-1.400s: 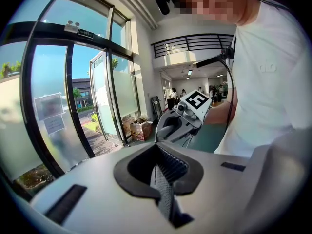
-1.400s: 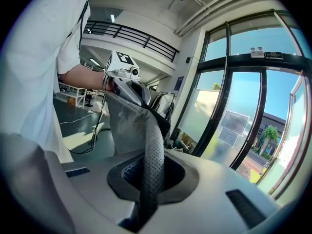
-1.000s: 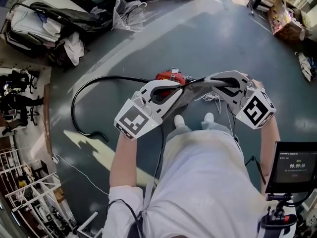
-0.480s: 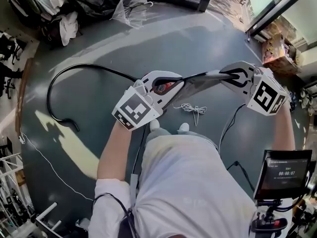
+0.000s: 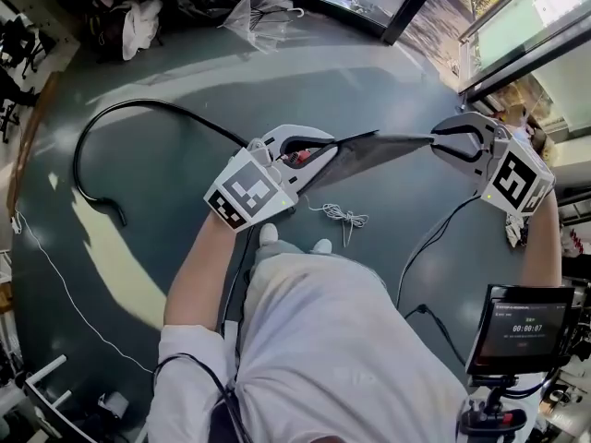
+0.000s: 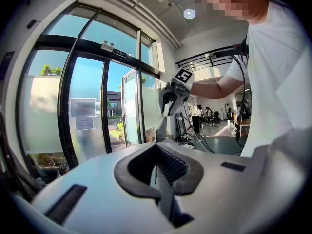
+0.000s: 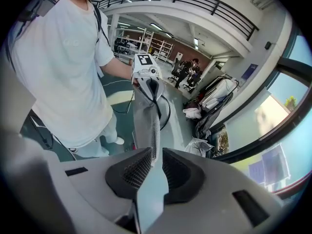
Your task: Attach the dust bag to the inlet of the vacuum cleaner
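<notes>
I am holding the dust bag (image 5: 367, 149) stretched in the air between my two tongs, high above the dark floor (image 5: 185, 183) and in front of my body. My left tongs (image 5: 312, 146) are clenching one end of it: in the left gripper view the ribbed pads are pressing together on a thin dark edge of the grey cloth, which is running away from them toward the other tongs. My right tongs (image 5: 438, 139) are clenching the opposite end: in the right gripper view the cloth is passing up between the two black pads, pinched there, and it is reaching as a long grey strip across to the left tongs. So the bag is hanging as a taut, nearly level band from one pair of jaws to the other, wider near the left tongs and narrowing to a point at the right. Through the frame of the left tongs a small red patch (image 5: 296, 158) is showing on the floor below; I cannot tell whether it is the vacuum cleaner. A black hose (image 5: 138, 106) is curving away from there to my left. A loose white cord (image 5: 343, 215) is lying on the floor under the bag, just ahead of my shoes (image 5: 294, 241).
</notes>
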`<state>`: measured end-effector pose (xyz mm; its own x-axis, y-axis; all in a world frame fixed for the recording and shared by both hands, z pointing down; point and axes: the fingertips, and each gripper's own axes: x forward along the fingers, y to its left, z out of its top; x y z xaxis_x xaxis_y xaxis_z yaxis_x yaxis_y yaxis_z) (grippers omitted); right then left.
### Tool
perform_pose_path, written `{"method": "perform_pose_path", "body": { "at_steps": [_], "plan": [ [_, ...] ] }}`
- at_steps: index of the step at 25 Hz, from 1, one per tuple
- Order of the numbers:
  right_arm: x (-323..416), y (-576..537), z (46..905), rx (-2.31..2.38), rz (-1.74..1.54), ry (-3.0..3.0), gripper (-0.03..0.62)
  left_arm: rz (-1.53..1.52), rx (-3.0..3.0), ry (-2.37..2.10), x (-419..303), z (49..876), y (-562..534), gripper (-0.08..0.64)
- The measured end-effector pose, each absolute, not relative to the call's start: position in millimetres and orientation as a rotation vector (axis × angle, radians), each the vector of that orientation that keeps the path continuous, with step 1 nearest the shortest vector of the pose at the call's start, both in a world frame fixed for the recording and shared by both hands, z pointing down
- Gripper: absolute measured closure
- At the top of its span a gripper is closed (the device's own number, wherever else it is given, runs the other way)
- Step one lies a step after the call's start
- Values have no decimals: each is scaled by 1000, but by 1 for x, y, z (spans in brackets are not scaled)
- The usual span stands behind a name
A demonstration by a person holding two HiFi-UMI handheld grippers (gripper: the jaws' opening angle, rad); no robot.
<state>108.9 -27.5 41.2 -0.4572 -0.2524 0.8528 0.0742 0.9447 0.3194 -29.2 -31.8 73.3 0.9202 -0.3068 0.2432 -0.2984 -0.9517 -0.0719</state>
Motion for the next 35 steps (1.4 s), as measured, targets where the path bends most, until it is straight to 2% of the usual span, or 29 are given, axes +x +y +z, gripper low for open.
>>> {"method": "perform_pose_path", "body": {
  "at_steps": [7,20,35],
  "plan": [
    [78,-36,21,93,-446,-2021,543,-436,-3015,462,-38,80,-23,549],
    [16,-32,69,-143,-446,-2028,543,-334,-3044,419,-46,69,-13,549],
    [10,-8,88,-255,-429,-2018,546,-366,-3014,331,-38,74,2,549]
  ]
}}
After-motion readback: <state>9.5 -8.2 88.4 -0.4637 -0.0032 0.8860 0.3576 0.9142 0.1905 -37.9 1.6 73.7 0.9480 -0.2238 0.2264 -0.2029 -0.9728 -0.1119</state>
